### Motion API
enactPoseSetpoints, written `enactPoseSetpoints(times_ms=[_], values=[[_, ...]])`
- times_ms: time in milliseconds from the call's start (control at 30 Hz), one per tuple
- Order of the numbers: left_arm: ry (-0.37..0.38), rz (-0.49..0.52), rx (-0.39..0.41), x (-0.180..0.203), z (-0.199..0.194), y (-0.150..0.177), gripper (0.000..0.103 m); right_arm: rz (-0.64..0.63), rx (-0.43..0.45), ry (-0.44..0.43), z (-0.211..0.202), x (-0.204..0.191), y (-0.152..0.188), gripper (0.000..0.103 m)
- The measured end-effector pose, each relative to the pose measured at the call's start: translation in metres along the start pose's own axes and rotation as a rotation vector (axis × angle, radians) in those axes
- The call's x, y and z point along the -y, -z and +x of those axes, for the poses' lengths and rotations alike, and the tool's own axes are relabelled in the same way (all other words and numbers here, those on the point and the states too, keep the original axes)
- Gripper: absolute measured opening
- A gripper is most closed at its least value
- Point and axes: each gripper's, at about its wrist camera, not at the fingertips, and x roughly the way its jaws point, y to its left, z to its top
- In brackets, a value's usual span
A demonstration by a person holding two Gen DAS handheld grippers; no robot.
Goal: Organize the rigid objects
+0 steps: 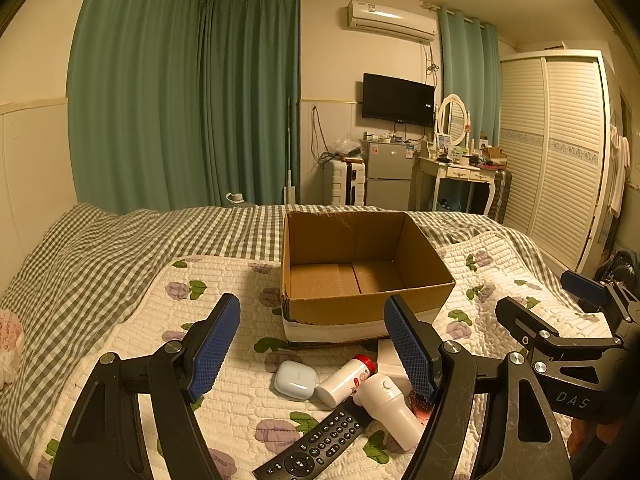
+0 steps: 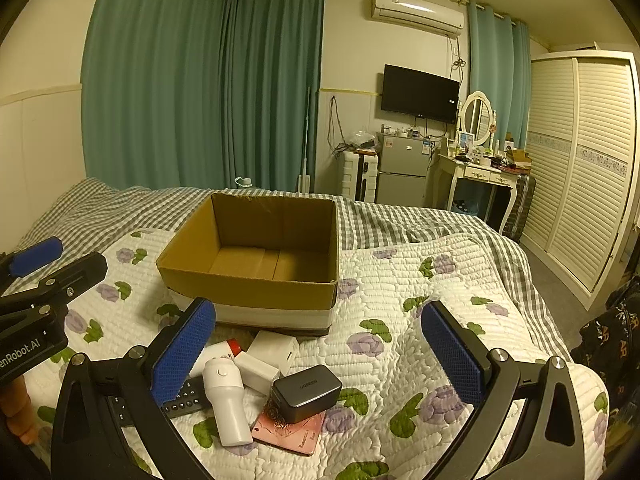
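Hovering wide open and empty: left claw, right claw, above bed clutter.

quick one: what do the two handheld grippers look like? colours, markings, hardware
Both match: black skeletal frames with triangular cutouts and silver pivot bolts; the jaws carry blue textured pads. In the left wrist view the right gripper shows white "DAS" lettering. In the right wrist view the left gripper reads "enRobot.AI", partly cut off. No cables visible.
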Motion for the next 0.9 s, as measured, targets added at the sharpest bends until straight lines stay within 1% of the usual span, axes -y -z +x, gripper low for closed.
enactPoseSetpoints(times_ms=[900], values=[[-0.001,0.007,0.003,0.0013,0.0012,-0.0003,0.077,0.001,-0.004,0.001,0.0,0.0,-0.0002,0.103]])
